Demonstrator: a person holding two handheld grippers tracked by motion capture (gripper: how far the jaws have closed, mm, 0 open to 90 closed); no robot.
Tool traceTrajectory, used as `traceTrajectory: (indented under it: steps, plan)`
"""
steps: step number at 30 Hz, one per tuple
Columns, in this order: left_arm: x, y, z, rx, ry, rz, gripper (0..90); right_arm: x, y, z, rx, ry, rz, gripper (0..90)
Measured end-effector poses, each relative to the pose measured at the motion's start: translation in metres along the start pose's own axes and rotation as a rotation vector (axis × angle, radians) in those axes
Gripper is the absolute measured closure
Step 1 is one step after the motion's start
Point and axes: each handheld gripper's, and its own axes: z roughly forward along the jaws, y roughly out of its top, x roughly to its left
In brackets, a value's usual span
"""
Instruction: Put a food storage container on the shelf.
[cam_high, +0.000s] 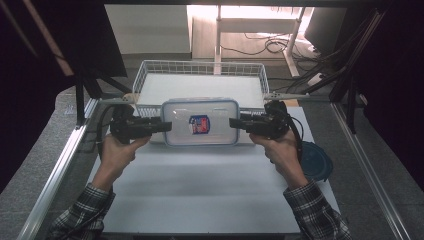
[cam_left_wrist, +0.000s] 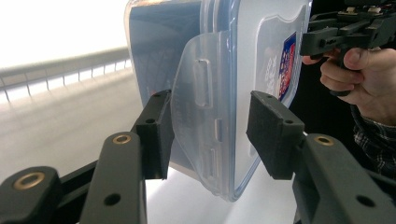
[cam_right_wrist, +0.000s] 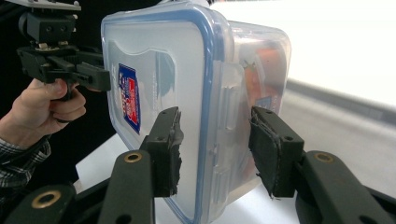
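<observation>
At the centre of the high view, a clear rectangular plastic food container with a blue-rimmed snap lid and a red-and-blue label (cam_high: 200, 121) hangs between the two tools, above the white surface (cam_high: 200, 190) and just in front of the white wire basket (cam_high: 145, 70) higher in the frame. The left gripper (cam_high: 167, 125) grasps its left end; in the left gripper view the jaws clamp across the side flap and lid there. The right gripper (cam_high: 233, 122) grasps the right end the same way, jaws pinching lid and wall. A dark blue round lid (cam_high: 316, 161) lies at the surface's right edge.
</observation>
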Motion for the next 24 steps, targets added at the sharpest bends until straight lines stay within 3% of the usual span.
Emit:
traceTrajectory:
  steps: [5,12,24]
  plan:
    - [0.002,0.016,-0.006,-0.021,0.007,0.013,51.9,0.0,0.021,0.001,-0.028,0.003,-0.016,54.1]
    - [0.012,0.039,-0.014,-0.067,-0.026,0.007,54.1,-0.007,0.04,0.005,-0.063,0.028,-0.013,54.1]
    - [0.028,0.069,-0.007,-0.07,-0.024,-0.014,53.9,-0.019,0.066,0.012,-0.081,0.014,0.015,54.0]
